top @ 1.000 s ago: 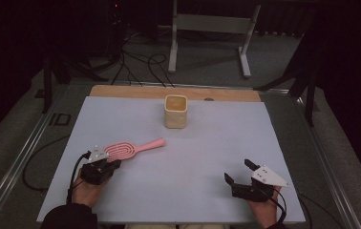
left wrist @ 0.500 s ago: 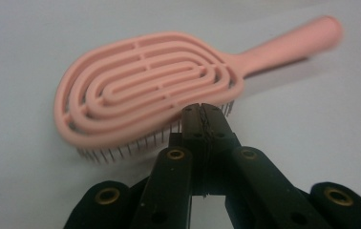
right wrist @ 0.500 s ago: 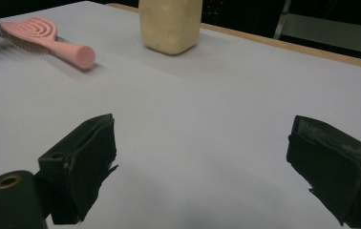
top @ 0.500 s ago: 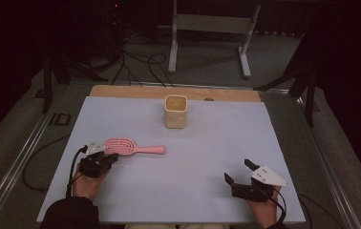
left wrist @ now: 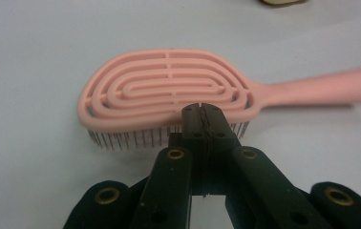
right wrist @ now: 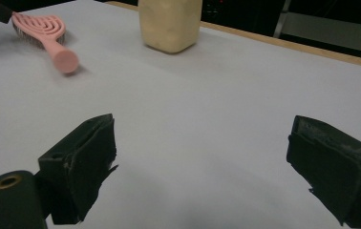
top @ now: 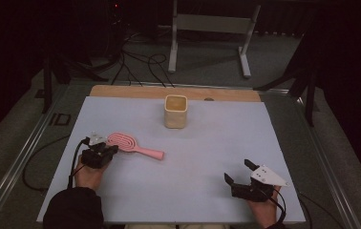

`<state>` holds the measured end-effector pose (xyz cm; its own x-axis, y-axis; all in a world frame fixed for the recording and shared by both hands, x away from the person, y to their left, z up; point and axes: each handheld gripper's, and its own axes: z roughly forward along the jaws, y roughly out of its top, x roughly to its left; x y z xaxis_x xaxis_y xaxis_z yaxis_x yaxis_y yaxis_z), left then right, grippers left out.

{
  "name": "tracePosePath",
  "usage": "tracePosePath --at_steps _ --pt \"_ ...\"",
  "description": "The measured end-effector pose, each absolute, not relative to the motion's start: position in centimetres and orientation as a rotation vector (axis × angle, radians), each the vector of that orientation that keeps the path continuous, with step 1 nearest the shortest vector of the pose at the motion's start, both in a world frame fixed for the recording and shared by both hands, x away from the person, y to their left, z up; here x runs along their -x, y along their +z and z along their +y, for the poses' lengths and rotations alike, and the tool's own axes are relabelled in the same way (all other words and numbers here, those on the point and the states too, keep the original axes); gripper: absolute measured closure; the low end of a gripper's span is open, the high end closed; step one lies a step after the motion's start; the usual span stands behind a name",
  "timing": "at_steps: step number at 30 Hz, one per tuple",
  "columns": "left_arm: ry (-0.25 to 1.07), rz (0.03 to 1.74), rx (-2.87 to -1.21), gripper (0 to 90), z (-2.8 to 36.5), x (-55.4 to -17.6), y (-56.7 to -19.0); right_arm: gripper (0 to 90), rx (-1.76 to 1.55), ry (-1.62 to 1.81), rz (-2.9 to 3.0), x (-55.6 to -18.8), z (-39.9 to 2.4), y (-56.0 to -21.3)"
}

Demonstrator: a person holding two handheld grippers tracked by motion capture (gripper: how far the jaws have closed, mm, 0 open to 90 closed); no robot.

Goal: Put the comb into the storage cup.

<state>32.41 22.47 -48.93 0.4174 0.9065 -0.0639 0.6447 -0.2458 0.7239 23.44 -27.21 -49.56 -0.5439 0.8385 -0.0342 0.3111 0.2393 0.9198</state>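
Observation:
A pink vented hairbrush (top: 131, 144) lies bristles-down on the pale mat at the left, its handle pointing right and slightly toward the front. My left gripper (top: 109, 149) is shut, and its joined tips (left wrist: 201, 109) touch the near rim of the brush head (left wrist: 169, 90), with nothing seen between the jaws. At the front right my right gripper (top: 237, 170) rests low and open, its two pads (right wrist: 88, 152) wide apart over bare mat. In the right gripper view the brush (right wrist: 49, 33) is far off at the upper left.
A cream square cup (top: 175, 111) stands upright at the back middle of the mat (top: 207, 143), with nothing near it. A wooden strip (top: 135, 91) runs along the table's far edge. Beyond it are a metal stand (top: 212, 28) and floor cables.
The brush has turned: its handle swung from pointing to the back right round to the front right, the head staying by my left gripper. The left hand shifted slightly. The right gripper stayed put.

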Motion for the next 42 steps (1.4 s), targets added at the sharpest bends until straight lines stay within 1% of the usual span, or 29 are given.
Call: tracePosePath --at_steps 12,23,32,42 --pt "0.498 1.344 -2.009 89.9 21.9 -35.1 -48.5 9.3 -1.049 1.283 1.984 -23.5 -27.2 -49.6" --pt "0.512 1.330 -2.075 90.0 20.0 -37.6 -48.4 9.3 -1.050 1.281 1.984 -23.5 -27.2 -49.6" --pt "0.513 1.298 -2.121 90.0 18.3 -38.4 -48.5 9.3 -1.048 1.282 1.986 -23.5 -27.2 -49.6" --pt "0.506 1.273 -2.141 89.9 17.3 -38.5 -48.6 9.3 -1.048 1.282 1.987 -23.5 -27.2 -49.6"
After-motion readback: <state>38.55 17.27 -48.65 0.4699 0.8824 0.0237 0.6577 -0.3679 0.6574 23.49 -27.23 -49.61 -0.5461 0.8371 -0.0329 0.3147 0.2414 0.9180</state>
